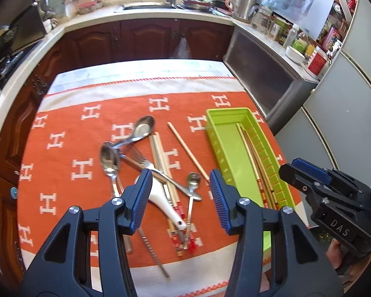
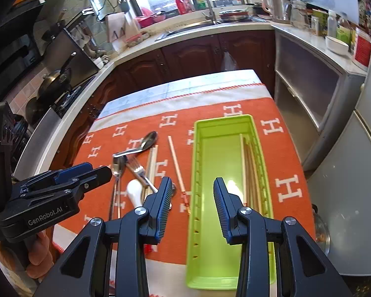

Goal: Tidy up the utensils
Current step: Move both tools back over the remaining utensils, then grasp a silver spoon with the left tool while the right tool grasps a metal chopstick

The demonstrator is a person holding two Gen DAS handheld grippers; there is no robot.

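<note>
Orange cloth [image 1: 86, 133] with white H marks covers table. Green tray [image 2: 257, 153] lies lengthwise on cloth's right part; several chopsticks [image 2: 249, 170] rest along its right wall. Loose utensil pile left of tray: 2 large metal spoons [image 1: 144, 128], fork [image 2: 136, 167], white ceramic spoon [image 1: 160, 198], small spoon [image 1: 194, 180], more chopsticks; 1 single chopstick [image 1: 185, 151] lies between pile and tray. Left gripper [image 1: 180, 198] above pile, jaws parted, nothing between. Right gripper [image 2: 193, 205] above tray's near end, jaws parted, empty.
</note>
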